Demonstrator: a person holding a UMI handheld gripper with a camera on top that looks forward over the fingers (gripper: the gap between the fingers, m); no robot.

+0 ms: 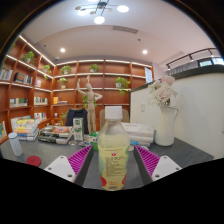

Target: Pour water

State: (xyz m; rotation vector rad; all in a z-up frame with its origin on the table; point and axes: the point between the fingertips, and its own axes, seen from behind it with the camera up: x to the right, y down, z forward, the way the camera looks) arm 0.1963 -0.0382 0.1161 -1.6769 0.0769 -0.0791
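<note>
Wooden shelves (95, 80) lit in warm orange line the far wall of a room, with small plants and boxes on them too small to make out, and recessed lights glow in the ceiling above. A grey table (190, 152) runs toward the gripper (113, 160), whose two fingers reach forward level over it, their purple pads (80, 159) angled inward on either side of a clear plastic bottle (113, 155). The bottle stands upright between the fingers, its base cut off below, so whether it rests on the table or is lifted cannot be told; the pads sit close against its sides, though firm contact is hard to confirm. It has a pale cap, a ribbed transparent body, and a red and white label whose print is unreadable. Beyond it lie a clear plastic container (137, 133), a white vase (165, 125) with pale flowers, a wooden mannequin figure (89, 103), and assorted packages (28, 128) near the shelves.
</note>
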